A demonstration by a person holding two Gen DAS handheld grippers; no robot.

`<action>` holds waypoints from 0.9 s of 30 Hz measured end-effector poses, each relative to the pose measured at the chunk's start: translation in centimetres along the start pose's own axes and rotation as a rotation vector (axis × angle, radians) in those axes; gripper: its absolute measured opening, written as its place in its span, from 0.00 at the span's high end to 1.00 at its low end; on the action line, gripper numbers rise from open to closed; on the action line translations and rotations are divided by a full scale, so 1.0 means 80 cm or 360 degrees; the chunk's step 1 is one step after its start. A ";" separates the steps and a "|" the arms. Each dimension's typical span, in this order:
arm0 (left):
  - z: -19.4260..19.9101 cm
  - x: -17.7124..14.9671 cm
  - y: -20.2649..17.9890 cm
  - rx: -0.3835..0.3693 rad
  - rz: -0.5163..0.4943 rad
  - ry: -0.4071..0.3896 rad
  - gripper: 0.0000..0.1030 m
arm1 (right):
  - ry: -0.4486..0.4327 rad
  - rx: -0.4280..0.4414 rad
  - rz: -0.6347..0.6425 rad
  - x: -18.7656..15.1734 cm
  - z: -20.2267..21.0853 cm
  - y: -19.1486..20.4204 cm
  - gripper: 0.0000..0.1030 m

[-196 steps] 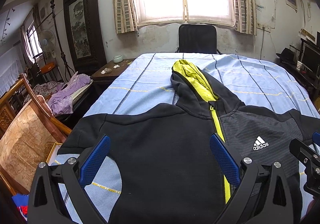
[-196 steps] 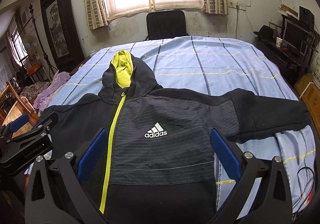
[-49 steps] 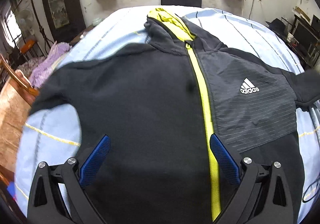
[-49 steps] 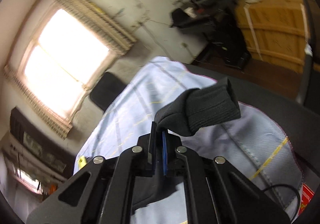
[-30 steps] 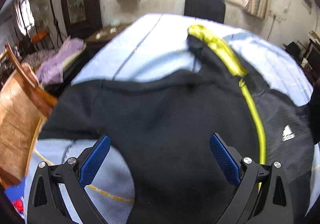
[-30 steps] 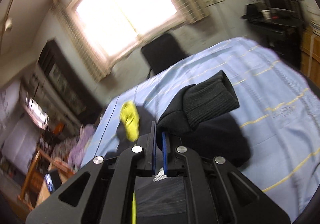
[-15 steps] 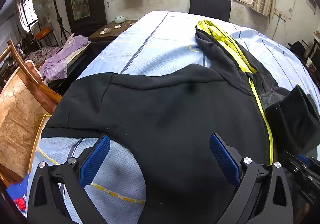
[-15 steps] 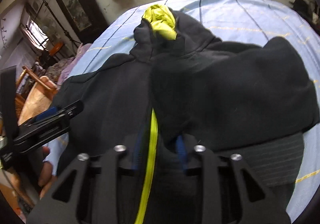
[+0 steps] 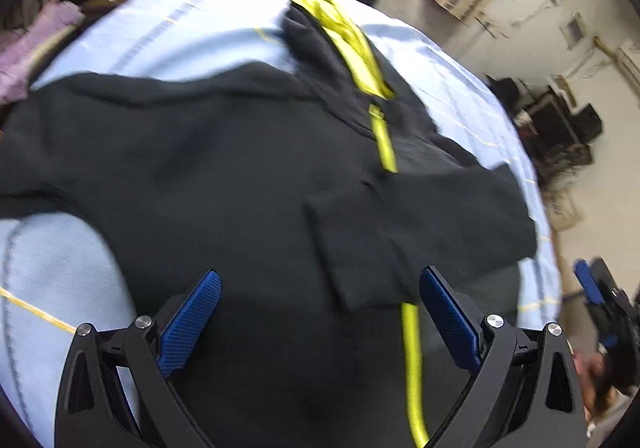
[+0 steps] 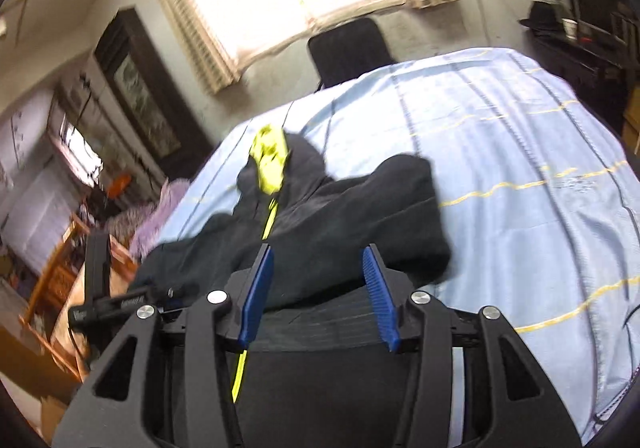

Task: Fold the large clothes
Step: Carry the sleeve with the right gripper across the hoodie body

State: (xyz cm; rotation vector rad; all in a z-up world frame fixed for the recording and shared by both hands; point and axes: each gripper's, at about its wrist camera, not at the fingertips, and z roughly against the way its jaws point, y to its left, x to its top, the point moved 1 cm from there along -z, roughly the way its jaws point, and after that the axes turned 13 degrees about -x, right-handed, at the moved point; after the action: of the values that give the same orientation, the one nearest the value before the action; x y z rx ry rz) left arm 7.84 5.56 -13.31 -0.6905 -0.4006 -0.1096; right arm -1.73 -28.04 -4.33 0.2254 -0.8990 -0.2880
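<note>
A black zip hoodie (image 9: 208,184) with a yellow-green zipper (image 9: 412,352) and hood lining lies face up on the blue sheet (image 9: 60,272). Its right sleeve (image 9: 404,232) is folded across the chest, cuff over the zipper. My left gripper (image 9: 320,312) is open and empty above the lower front. My right gripper (image 10: 318,292) is open and empty, above the hoodie (image 10: 320,220) near the folded sleeve (image 10: 400,224). The right gripper also shows at the right edge of the left wrist view (image 9: 600,300).
A black chair (image 10: 352,48) stands at the far end of the bed below the window. A wooden chair (image 10: 60,288) and purple cloth (image 10: 160,208) are on the left. A desk with electronics (image 10: 580,28) lines the right wall. Bare blue sheet (image 10: 520,168) lies right of the hoodie.
My right gripper has let go of the sleeve, opened and pulled back; the sleeve now lies across the chest. My left gripper has shifted right and tilted, still open.
</note>
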 end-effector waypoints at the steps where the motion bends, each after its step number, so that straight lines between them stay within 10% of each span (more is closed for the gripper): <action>1: -0.005 -0.002 -0.008 -0.0027 -0.0005 0.0029 0.03 | -0.0008 0.0014 -0.0027 0.003 0.000 -0.008 0.55; 10: -0.057 -0.006 -0.044 -0.0149 0.0045 0.0140 0.05 | 0.0024 0.0195 -0.0176 -0.007 -0.018 -0.039 0.55; 14: -0.062 0.006 -0.047 -0.0064 0.0040 0.0078 0.27 | -0.0020 0.0229 -0.0224 -0.010 -0.017 -0.053 0.55; 15: -0.060 0.009 -0.050 -0.0025 0.0011 0.0053 0.45 | -0.0030 0.0223 -0.0231 -0.011 -0.018 -0.057 0.57; 21: -0.029 0.030 -0.076 0.0108 -0.0168 -0.0067 0.73 | 0.0063 0.0234 -0.0236 -0.018 -0.034 -0.061 0.85; 22: -0.020 0.034 -0.080 0.0115 -0.0197 -0.0088 0.91 | 0.0067 0.0232 -0.0205 -0.019 -0.034 -0.057 0.87; 27: 0.033 0.047 -0.092 0.0174 -0.0294 -0.0235 0.92 | 0.0153 0.0270 -0.0145 -0.025 -0.049 -0.043 0.89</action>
State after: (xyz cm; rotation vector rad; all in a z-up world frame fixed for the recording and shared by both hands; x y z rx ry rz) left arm 8.78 1.75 -5.57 -0.5543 -0.6075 -0.2108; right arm -0.28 -30.28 -9.24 0.4348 -0.8194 -0.2830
